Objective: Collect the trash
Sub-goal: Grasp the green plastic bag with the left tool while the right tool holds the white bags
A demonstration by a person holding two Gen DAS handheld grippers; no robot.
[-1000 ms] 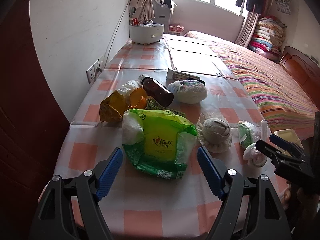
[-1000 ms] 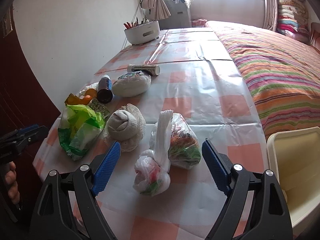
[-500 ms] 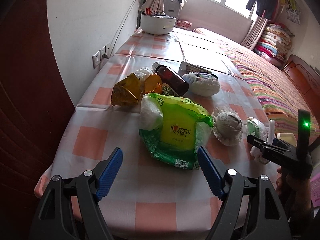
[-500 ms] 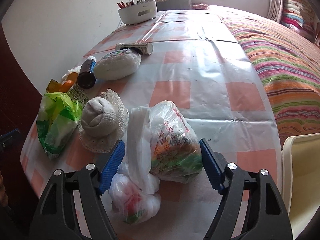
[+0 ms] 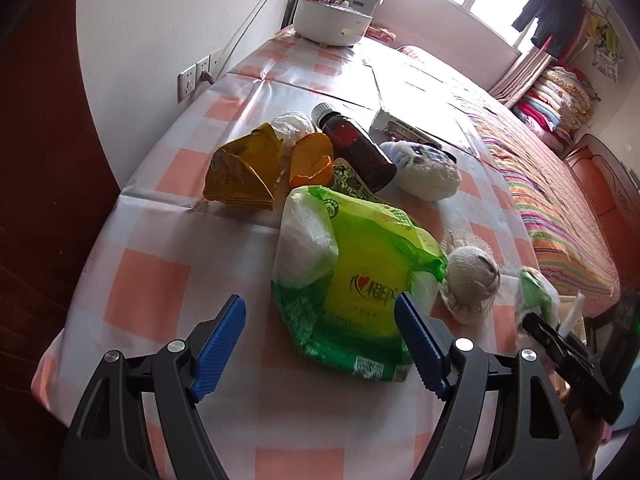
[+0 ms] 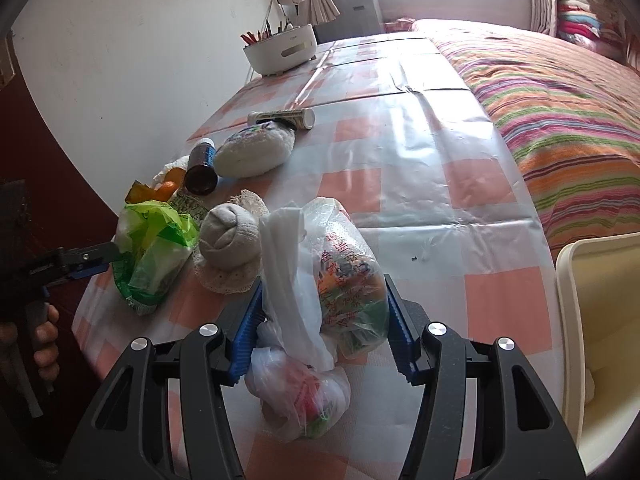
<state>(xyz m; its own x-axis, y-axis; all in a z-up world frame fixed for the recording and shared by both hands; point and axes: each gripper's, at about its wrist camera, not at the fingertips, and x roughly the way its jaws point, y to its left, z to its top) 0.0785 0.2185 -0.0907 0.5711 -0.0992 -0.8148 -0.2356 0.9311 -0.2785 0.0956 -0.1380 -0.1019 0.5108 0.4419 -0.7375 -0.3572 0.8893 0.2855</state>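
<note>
A green plastic bag (image 5: pixel 360 276) lies on the checked table; my left gripper (image 5: pixel 320 344) is open with its blue pads either side of the bag's near end, not touching. My right gripper (image 6: pixel 322 332) has narrowed around a clear tied bag of wrappers (image 6: pixel 344 276); both pads are at or against its sides, and a smaller tied bag (image 6: pixel 300 392) lies below it. A yellow wrapper (image 5: pixel 244 176), orange peel (image 5: pixel 312 160) and a brown bottle (image 5: pixel 356 152) lie farther back.
A balled sock on a doily (image 5: pixel 472 276) and a white knitted pouch (image 5: pixel 424 172) lie mid-table. A white caddy (image 6: pixel 280 50) stands at the far end. A cream bin (image 6: pixel 600 344) stands off the table's right edge. A striped bed (image 6: pixel 560 92) is to the right.
Both grippers have moved forward and lower toward the table. The right jaws have narrowed around the clear tied bag. The left jaws stay open, now closer to the green bag.
</note>
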